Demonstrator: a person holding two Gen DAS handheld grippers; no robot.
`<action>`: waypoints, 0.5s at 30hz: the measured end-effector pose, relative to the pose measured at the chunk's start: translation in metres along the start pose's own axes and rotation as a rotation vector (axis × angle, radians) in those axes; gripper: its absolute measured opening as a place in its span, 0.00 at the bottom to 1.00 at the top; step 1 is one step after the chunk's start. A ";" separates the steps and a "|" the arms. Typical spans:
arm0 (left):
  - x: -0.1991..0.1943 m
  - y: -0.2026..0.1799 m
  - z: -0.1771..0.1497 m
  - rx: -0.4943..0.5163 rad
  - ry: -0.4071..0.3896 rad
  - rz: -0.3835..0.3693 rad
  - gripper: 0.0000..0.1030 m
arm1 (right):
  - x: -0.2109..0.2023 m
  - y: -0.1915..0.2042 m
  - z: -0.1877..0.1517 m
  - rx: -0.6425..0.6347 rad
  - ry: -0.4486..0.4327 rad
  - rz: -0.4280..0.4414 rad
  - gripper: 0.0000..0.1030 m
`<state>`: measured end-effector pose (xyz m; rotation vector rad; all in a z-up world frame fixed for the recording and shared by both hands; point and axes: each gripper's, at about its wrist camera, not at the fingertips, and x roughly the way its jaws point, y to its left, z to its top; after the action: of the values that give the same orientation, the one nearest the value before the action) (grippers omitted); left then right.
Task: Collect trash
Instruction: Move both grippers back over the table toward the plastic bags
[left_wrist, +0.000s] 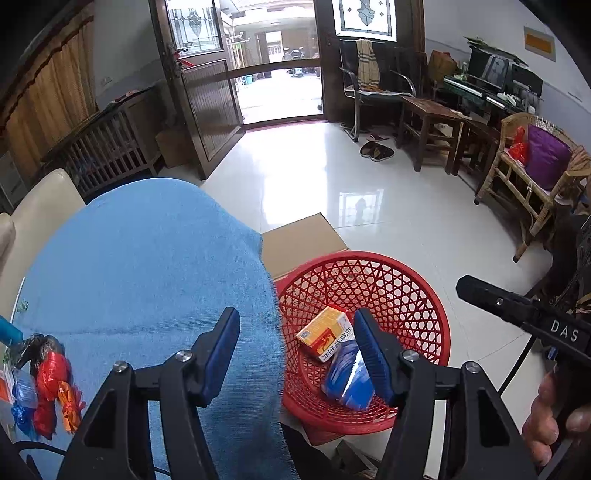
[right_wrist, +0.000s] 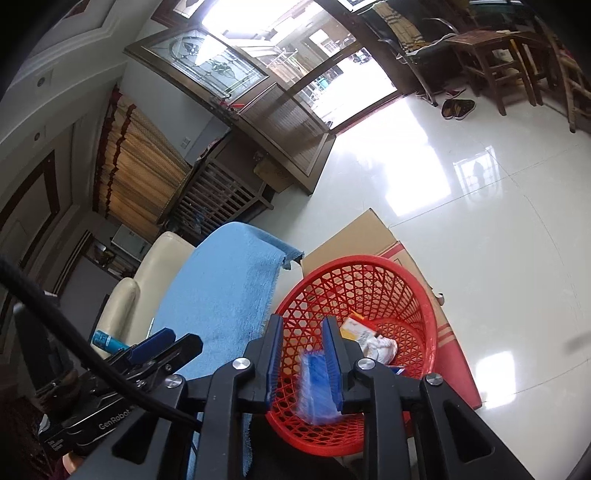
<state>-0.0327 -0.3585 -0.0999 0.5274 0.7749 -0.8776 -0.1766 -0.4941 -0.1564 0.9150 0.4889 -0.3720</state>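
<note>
A person clearing a table stands over a red basket (left_wrist: 417, 291), a two-finger gripper in each hand. The right gripper (right_wrist: 303, 365) hangs above the basket with its jaws slightly apart, and a blue packet (right_wrist: 317, 387) shows blurred between them; whether the pads touch it or it is already dropping cannot be told. From the left wrist the same packet (left_wrist: 349, 376) appears low in the basket, just beside a yellow box (left_wrist: 325, 332). The left gripper (left_wrist: 295, 350) is empty, its jaws spread wide, one finger over the blue cloth (left_wrist: 147, 251) and the other over the basket.

More trash waits left of and below the left jaws: a clump of wrappers (left_wrist: 48, 376), red, orange, blue and black, at the near edge of the cloth.

The risks look small but real. If the packet catches on a pad, it could swing out and land on the cardboard (left_wrist: 299, 240) or the floor instead of inside. The wrappers are thin, crinkled and bunched, so a pinch may lift only one and scatter the others, or nip the cloth and drag it toward the table edge. The fringe of the cloth hangs close to the basket rim, and a tug could pull it over.

A blue tube (left_wrist: 9, 332) lies just beyond the wrappers and could be knocked by a reach. The right gripper's cable (right_wrist: 74, 347) trails across toward the left gripper, and the two tools are near enough to bump.
</note>
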 end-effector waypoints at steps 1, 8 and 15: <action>-0.003 0.003 -0.002 -0.010 -0.003 0.000 0.63 | -0.002 0.002 0.001 -0.005 -0.005 -0.001 0.25; -0.025 0.036 -0.027 -0.071 -0.011 0.035 0.63 | -0.005 0.017 -0.003 -0.054 0.002 0.007 0.25; -0.066 0.077 -0.069 -0.131 -0.071 0.115 0.66 | 0.015 0.056 -0.026 -0.128 0.088 0.044 0.25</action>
<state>-0.0209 -0.2374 -0.0832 0.4192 0.7247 -0.7297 -0.1423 -0.4426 -0.1416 0.8188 0.5660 -0.2587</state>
